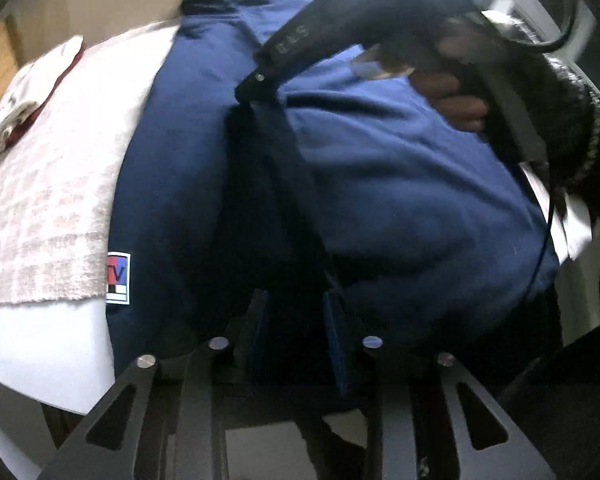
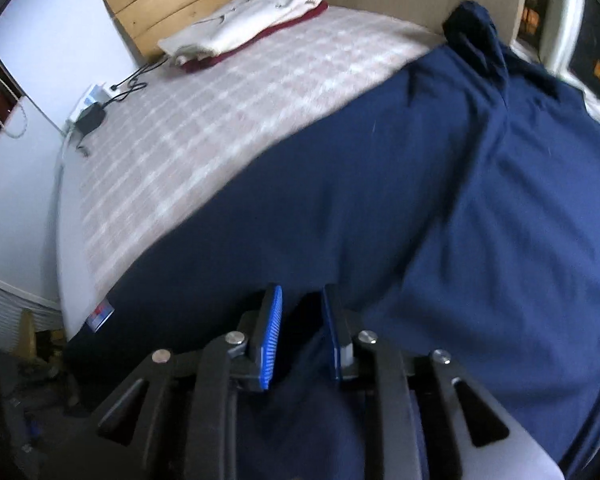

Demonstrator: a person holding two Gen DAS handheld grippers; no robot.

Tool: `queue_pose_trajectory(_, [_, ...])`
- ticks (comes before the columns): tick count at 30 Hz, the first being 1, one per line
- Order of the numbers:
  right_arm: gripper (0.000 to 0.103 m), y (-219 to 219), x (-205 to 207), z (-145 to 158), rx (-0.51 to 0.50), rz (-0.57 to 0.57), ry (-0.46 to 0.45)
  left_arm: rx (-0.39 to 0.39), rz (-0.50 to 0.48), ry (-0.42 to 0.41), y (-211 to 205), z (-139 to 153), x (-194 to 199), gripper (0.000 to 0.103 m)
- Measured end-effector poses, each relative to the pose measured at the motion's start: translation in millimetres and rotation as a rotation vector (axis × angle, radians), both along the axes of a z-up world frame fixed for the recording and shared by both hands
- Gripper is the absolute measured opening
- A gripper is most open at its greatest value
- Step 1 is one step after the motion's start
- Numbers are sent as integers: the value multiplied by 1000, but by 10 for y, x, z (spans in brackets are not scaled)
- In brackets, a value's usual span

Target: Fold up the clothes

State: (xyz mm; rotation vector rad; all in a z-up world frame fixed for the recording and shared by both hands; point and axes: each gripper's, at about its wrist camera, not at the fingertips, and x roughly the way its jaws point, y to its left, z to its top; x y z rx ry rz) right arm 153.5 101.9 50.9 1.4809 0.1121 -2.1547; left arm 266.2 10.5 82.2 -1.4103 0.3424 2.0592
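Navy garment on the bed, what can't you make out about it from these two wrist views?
- Left wrist view: the right gripper's arm and shadow cover the navy garment's middle.
- Left wrist view: the logo tag is too blurred to read.
- Right wrist view: the garment's near hem is cut off by the right gripper; grip unclear.
- Both views: which garment type, unclear.

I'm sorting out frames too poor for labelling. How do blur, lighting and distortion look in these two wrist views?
Left wrist view: dim, the other gripper and the hand holding it smeared by motion blur, deep shadow on the navy garment. Right wrist view: brighter, the folded pile fairly sharp, the blanket softly blurred. Both: strong fisheye bending at the edges.
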Motion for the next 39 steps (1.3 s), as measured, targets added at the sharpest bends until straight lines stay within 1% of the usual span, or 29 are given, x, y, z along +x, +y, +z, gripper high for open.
queue_pose_trajectory(2, [21, 225, 234, 101, -31, -63, -15, 13, -50, -25, -33, 21, 96, 30])
queue_pose_trajectory(3, [21, 418, 381, 173, -57, -117, -22, 21, -76, -39, -59, 32, 156, 30])
queue_pose_trajectory(4, [21, 651, 548, 248, -82, -189, -26, 30, -101, -53, -86, 44, 216, 30])
queue_pose_trajectory(6, [21, 1037, 829, 345, -98, -321, -18, 23, -148, -59, -164, 79, 373, 30])
queue_pose_trajectory(10, [22, 1936, 1745, 581, -85, -650, 10, 49, -191, -45, -305, 244, 516, 30])
queue_pose_trajectory(13, [22, 2387, 2405, 706, -117, -849, 18, 108, -231, -32, -256, 372, 530, 30])
queue_pose_trajectory(15, [22, 2565, 2706, 783, -129, -925, 27, 146, -269, -13, -101, 461, 533, 31])
queue_pose_trajectory(16, [22, 2616, 2801, 824, -130, -945, 34, 160, -286, -12, -13, 492, 543, 31])
queue_pose_trajectory(18, [22, 2660, 2841, 931, -115, -947, 59, 205, -324, -17, 241, 528, 575, 31])
queue_pose_trajectory(22, [23, 2752, 2602, 1200, -81, -879, 127, 278, -389, -44, 796, 551, 659, 31])
queue_pose_trajectory(24, [25, 2835, 2356, 1317, -55, -835, 156, 284, -419, -27, 1110, 582, 699, 31])
queue_pose_trajectory(27, [25, 2994, 1876, 1473, -12, -761, 194, 260, -425, 11, 1461, 629, 650, 31])
queue_pose_trajectory(29, [25, 3147, 1452, 1546, 7, -712, 212, 230, -388, 26, 1688, 619, 490, 31])
queue_pose_trajectory(31, [25, 3325, 972, 1603, -6, -663, 223, 207, -346, 37, 1869, 611, 321, 31])
queue_pose_trajectory(33, [25, 3515, 412, 1594, -11, -621, 224, 192, -305, 47, 2045, 611, 109, 31])
queue_pose_trajectory(35, [25, 3702, -152, 1530, 1, -586, 216, 176, -288, 70, 2226, 624, -100, 31])
queue_pose_trajectory(37, [25, 3876, -609, 1348, 47, -570, 183, 156, -267, 99, 2438, 654, -368, 31])
queue_pose_trajectory(39, [25, 4046, -987, 1131, 63, -564, 148, 151, -252, 123, 2690, 708, -701, 31])
